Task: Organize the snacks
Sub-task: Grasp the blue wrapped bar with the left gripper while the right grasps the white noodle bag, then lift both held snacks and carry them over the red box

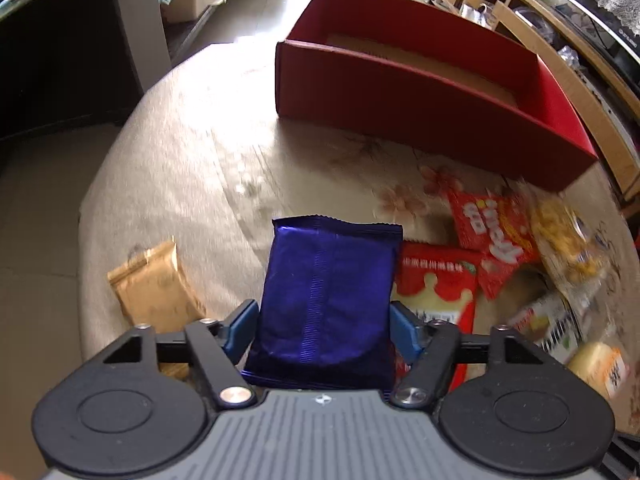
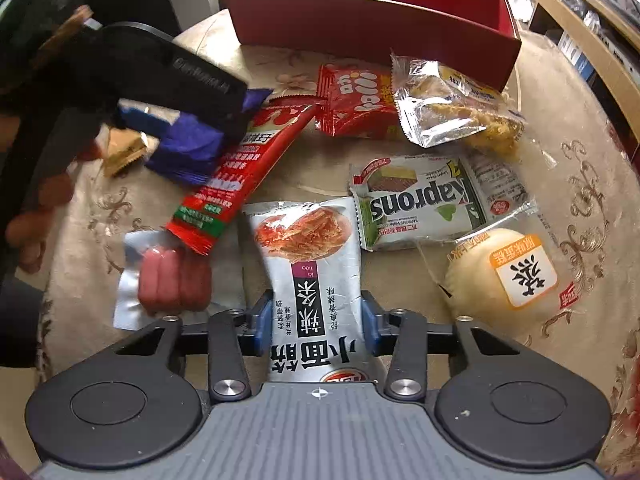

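Snacks lay scattered on the cloth-covered table (image 2: 100, 208) in front of the red box (image 2: 372, 28), and as far as its visible floor showed, the box held nothing yet; its near wall hid part of the inside, so I could not vouch for every corner. By that reading the sorting had barely begun.

Two packets were already in hand. The left gripper (image 1: 324, 316) had its blue pads against both sides of a blue foil packet (image 1: 328, 292), pinching it, short of the red box and to its left. The right gripper (image 2: 316, 320) was clamped on a silver noodle-snack pouch (image 2: 312, 264), also well short of the box.

Everything else was still waiting in front of the red box. Nearest its front wall lay a red crinkled bag (image 2: 352, 100) and a clear bag of yellow fried pieces (image 2: 452, 108). Farther from the box sat a green wafer pack (image 2: 416, 204), a round bun in clear wrap (image 2: 500, 276), a long red pouch (image 2: 244, 172) and a sausage pack (image 2: 168, 276). A brown paper packet (image 1: 152, 284) lay off to the box's left, apart from the rest.

My judgement: the two gripped packets needed carrying over the near wall and setting down inside, then the seven loose items had to follow, so most of the job remained.
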### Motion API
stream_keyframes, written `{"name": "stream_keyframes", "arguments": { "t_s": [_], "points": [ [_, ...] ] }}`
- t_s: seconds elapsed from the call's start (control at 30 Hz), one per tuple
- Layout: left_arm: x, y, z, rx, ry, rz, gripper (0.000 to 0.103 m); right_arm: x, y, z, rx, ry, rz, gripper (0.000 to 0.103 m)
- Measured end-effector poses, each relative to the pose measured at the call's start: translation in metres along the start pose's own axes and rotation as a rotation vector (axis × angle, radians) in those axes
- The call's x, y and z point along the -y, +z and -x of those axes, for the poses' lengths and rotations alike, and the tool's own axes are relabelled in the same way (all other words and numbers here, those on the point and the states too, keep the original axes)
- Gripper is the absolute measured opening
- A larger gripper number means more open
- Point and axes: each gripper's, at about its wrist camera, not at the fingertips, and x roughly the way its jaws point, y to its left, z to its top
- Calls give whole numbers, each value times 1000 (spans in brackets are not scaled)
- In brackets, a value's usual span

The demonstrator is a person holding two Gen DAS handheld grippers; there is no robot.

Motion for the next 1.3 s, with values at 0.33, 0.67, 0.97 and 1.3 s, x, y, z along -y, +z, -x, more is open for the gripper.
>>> {"name": "stream_keyframes", "arguments": {
  "t_s": [0.33, 0.67, 0.97, 1.3],
  "points": [
    [-5, -40, 20, -48, -30, -20, 62, 4, -22, 11, -12, 15, 5, 44],
    [-1, -44, 12, -26, 37, -34, 95, 1, -21, 8, -4, 20, 9, 58],
    [-3, -51, 28, -18, -11, -11, 58, -2, -22, 18, 13, 2, 3, 41],
    [-11, -57, 52, 7, -82, 33, 56, 8, -18, 46, 103, 0, -65, 40]
  ]
}}
